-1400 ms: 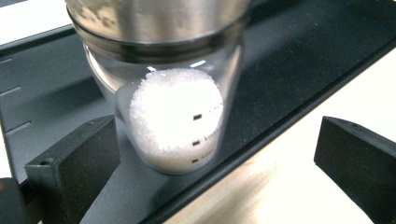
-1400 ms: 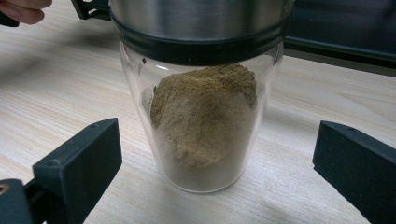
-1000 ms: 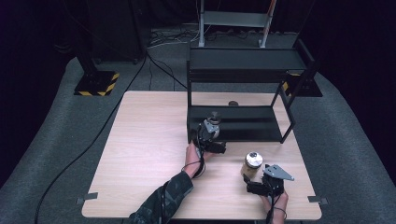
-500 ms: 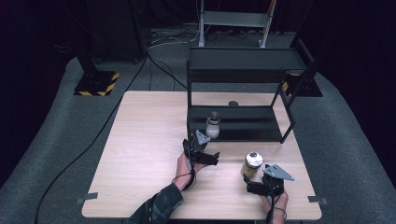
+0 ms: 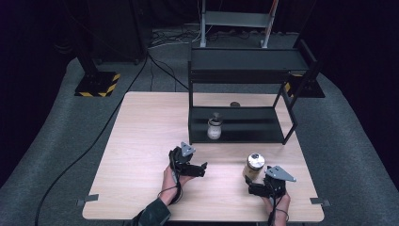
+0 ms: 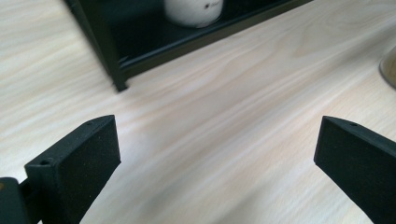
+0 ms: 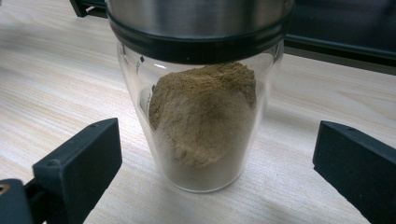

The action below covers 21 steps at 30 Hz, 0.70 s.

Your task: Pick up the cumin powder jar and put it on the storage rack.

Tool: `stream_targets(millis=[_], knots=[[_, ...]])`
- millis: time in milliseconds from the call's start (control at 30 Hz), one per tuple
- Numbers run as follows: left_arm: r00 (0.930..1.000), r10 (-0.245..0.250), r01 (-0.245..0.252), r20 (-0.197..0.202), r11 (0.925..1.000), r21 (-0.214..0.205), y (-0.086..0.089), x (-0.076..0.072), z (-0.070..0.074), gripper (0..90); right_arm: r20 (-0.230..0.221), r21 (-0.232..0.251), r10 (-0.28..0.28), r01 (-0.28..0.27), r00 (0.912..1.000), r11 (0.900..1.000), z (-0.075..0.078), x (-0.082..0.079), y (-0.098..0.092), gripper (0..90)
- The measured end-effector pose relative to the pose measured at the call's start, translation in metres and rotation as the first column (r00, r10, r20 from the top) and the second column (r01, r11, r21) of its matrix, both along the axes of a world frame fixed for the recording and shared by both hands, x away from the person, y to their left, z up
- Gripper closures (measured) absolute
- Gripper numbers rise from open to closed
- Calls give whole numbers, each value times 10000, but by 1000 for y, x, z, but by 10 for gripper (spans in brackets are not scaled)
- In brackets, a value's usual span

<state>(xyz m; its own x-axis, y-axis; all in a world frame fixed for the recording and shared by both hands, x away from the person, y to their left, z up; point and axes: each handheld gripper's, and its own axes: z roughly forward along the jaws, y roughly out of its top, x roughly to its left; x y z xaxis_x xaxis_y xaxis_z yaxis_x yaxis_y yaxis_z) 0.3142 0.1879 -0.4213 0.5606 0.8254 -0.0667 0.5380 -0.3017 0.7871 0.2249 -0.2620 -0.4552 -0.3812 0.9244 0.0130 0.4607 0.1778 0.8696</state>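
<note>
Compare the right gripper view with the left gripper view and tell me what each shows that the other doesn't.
Right gripper view: a glass jar of brown powder with a steel lid, standing between the open jaws of the right gripper, untouched.

Left gripper view: the white jar on the black shelf's bottom level, with bare wood between the open jaws of the left gripper.

Both: the wooden table and the shelf.

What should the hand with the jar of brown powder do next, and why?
Probably close the right gripper on the clear glass jar of brown powder with a steel lid. Its jaws stand open on either side of the jar, not touching it, and the white jar already sits on the black metal shelf.
</note>
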Motion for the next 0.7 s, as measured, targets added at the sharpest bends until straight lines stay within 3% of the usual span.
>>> stream_targets(millis=[300, 633, 700], knots=[[9998, 0, 9, -220, 9992, 405, 25, -20, -1, 0, -19, -57, -10, 10, 10000, 10000, 1, 0, 1, 3], [9990, 172, -131, -407, 9949, 999, 33, -40, -10, 0, -3, -187, -76, 76, 10000, 9998, 1, 0, 4, 1], [9983, 153, -100, -570, 9958, 914, 35, -39, -11, 0, -2, -339, 9, -9, 10000, 9994, 2, 0, 6, 1]])
